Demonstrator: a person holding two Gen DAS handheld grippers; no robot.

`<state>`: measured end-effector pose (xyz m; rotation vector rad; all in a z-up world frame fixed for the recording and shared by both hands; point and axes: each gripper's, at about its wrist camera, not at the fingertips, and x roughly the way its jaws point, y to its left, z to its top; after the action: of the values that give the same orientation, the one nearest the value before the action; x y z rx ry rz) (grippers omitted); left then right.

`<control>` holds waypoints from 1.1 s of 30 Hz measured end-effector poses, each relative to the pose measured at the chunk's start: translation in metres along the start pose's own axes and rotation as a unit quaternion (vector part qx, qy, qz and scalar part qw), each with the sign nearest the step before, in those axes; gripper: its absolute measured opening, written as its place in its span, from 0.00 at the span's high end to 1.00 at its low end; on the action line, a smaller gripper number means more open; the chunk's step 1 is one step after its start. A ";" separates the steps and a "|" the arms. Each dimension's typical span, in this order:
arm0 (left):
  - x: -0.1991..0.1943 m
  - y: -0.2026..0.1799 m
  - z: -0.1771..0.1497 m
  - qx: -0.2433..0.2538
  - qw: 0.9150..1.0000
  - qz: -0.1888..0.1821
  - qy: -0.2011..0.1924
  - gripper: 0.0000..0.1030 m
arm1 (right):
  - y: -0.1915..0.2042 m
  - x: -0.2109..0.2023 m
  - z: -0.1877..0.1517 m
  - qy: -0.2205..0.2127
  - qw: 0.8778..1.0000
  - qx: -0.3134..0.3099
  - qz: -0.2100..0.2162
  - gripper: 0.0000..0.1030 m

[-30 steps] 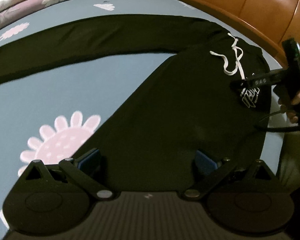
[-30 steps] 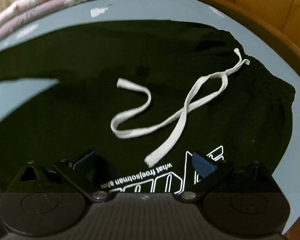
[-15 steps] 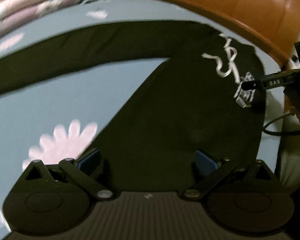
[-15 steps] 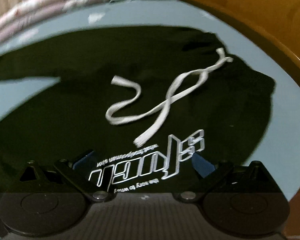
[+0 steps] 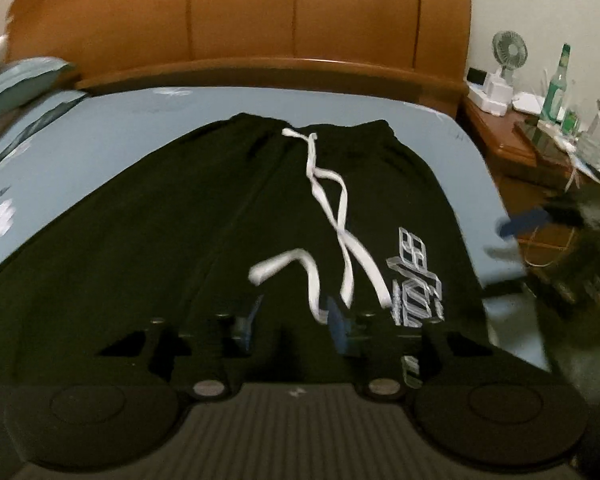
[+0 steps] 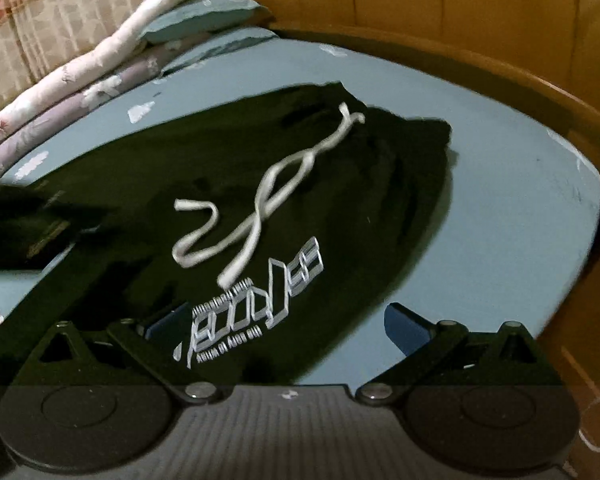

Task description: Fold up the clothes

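So the black drawstring sweatpants (image 5: 180,248) are lying flat on my light blue bedsheet (image 6: 520,208), waistband up toward the curved wooden headboard (image 5: 240,20). The white flat drawstring (image 5: 332,216) is flopped loose across the front, right next to the white outlined logo print (image 6: 268,312) on one leg.

My left gripper (image 5: 292,320) has just been closing; its blue pads now sit fairly close together over the black fabric, but it's too blurry to tell if they're actually pinching cloth. My right gripper (image 6: 288,328) is spread wide, hovering over the logo area with nothing in it.
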<state>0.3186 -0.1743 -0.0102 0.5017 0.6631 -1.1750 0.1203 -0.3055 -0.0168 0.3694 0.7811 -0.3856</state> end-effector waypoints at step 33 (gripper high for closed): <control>-0.031 0.008 -0.026 0.026 0.995 -0.034 0.088 1.00 | -0.001 -0.005 0.000 -0.002 1.000 0.021 -0.002 0.00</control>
<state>0.3136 -0.1338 -0.0064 0.6361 0.8079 -1.2245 0.1166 -0.3058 -0.0138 0.4067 0.7711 -0.4079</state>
